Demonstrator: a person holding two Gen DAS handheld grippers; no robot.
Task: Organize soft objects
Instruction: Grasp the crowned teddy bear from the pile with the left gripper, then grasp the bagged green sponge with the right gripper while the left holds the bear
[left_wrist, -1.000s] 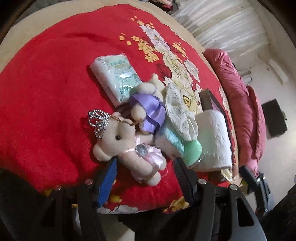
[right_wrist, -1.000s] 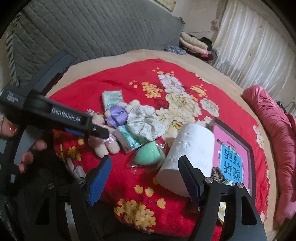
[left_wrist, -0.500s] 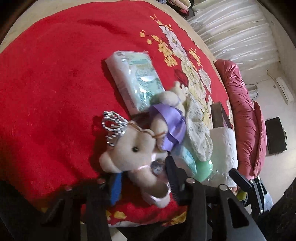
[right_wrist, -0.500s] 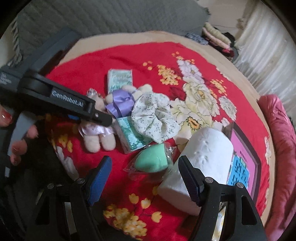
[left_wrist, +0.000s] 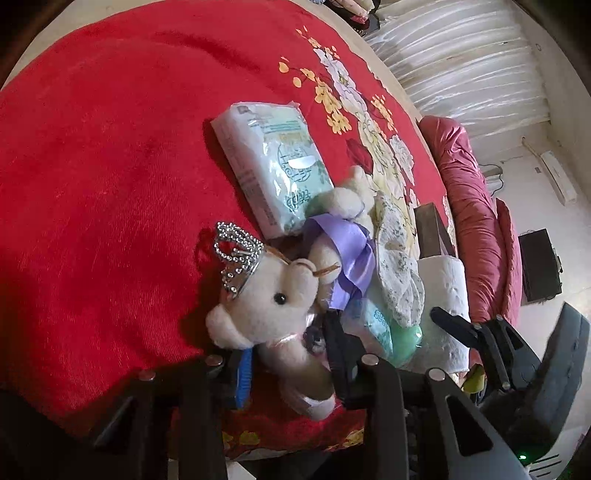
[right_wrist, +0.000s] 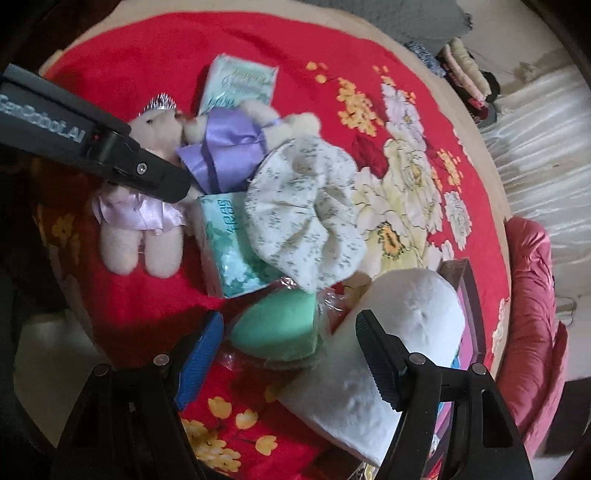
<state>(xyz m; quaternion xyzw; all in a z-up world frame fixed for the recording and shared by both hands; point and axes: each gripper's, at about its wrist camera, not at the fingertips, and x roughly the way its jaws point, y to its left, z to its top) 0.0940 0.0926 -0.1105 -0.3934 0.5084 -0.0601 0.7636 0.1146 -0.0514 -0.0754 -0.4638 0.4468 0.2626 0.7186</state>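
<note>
Picking-up step, judging by the grips: left gripper (left_wrist: 286, 358) closing in on the crowned bear (left_wrist: 266, 314), fingers just narrowed around its waist, pads seemingly pressing the plush. Bear lying on the red blanket (left_wrist: 110, 166), at seven o'clock of the purple-bow bear (left_wrist: 347, 243) and touching it; tissue pack (left_wrist: 273, 162) at eleven o'clock of that bear. From the right wrist view, right gripper (right_wrist: 291, 354) with fingers wide, empty, straddling the green sponge (right_wrist: 280, 328) in its clear wrap, no pad touching it. Sponge at six o'clock of the floral scrunchie (right_wrist: 306, 218), with the paper roll (right_wrist: 399, 343) at three o'clock, pressed close. Next, probably: lifting the bear straight up so the neighbour does not drag along, and closing the right fingers gently on the sponge, keeping the far finger off the roll. Destination not visible, so cannot tell where either goes.
</note>
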